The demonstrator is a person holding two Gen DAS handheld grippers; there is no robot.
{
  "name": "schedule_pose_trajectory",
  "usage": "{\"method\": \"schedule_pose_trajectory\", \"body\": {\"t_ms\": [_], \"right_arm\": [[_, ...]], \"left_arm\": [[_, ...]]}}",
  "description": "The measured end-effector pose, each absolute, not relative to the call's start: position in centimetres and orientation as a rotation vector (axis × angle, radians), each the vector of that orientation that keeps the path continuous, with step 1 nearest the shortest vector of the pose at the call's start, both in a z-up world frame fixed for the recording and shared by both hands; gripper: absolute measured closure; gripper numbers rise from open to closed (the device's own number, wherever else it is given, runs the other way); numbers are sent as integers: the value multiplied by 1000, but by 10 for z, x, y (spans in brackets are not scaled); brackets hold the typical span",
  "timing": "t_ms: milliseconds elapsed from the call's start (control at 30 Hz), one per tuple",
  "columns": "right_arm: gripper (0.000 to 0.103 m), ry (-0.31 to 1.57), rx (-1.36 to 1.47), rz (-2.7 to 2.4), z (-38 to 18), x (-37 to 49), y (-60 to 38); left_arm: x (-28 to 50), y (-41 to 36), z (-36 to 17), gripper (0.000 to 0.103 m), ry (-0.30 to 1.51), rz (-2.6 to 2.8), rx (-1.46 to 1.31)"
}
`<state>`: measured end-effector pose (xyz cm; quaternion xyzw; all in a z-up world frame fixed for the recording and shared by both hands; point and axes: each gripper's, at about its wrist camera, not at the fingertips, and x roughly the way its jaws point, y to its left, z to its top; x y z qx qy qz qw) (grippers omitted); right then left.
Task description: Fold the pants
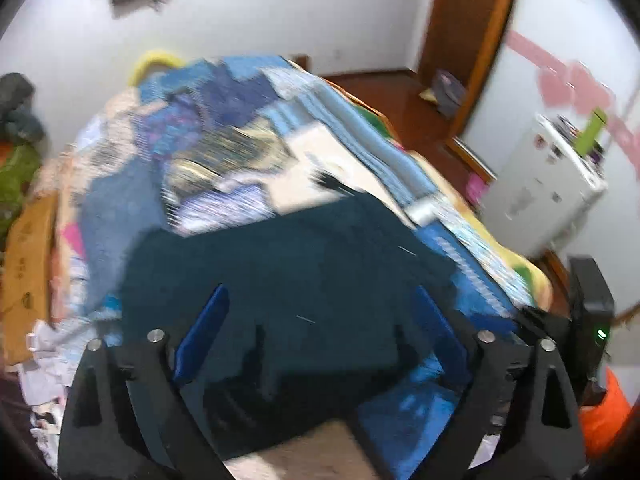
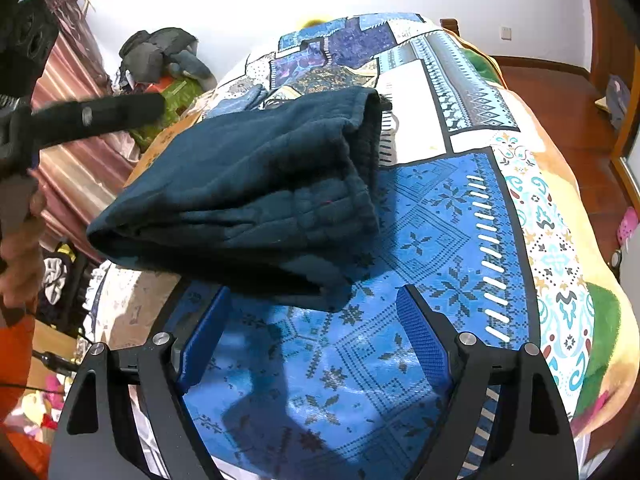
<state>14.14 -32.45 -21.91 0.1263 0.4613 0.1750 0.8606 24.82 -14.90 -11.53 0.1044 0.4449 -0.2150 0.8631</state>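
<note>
The dark teal pants (image 2: 256, 196) lie folded into a thick bundle on the patchwork blanket (image 2: 440, 220) of a bed. In the blurred left wrist view my left gripper (image 1: 320, 320) hangs over the pants (image 1: 280, 272), jaws wide apart, with the cloth below them and no pad pressing on it. My right gripper (image 2: 316, 320) is open over bare blue blanket, just short of the bundle's near edge, with nothing between its pads. In the right wrist view one finger (image 2: 120, 110) of the left gripper reaches in from the upper left, and a hand (image 2: 20, 256) shows at the left edge.
The bed's right edge drops to a wooden floor (image 2: 560, 100). A white box-like unit (image 1: 548, 184) and a wooden door frame (image 1: 468, 32) stand to the right. On the left are a cardboard box (image 1: 28, 272), a heap of bags and clothes (image 2: 160, 60) and a striped curtain (image 2: 80, 168).
</note>
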Motion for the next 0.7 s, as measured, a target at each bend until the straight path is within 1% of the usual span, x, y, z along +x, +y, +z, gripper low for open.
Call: {"method": "schedule_pose_trajectory", "body": {"t_ms": [33, 100, 200, 333, 433, 600, 667, 700], "right_arm": [[21, 965, 260, 364, -219, 142, -322], [21, 964, 251, 362, -216, 142, -317], [21, 957, 245, 361, -214, 144, -313], [21, 957, 238, 359, -212, 149, -309], [21, 959, 225, 353, -211, 151, -307], [21, 957, 210, 335, -210, 153, -305], [21, 961, 197, 328, -210, 153, -303], [21, 962, 191, 324, -209, 154, -303]], "left_arm": [[256, -141, -111, 8, 915, -419, 228], [278, -122, -104, 1, 879, -342, 254], [316, -96, -104, 1, 867, -237, 275], [370, -61, -124, 1, 944, -152, 229], [408, -41, -156, 1, 1026, -96, 212], [432, -28, -227, 1, 1187, -28, 286], [424, -25, -248, 0, 1193, -30, 344], [416, -21, -247, 0, 1148, -31, 350]]}}
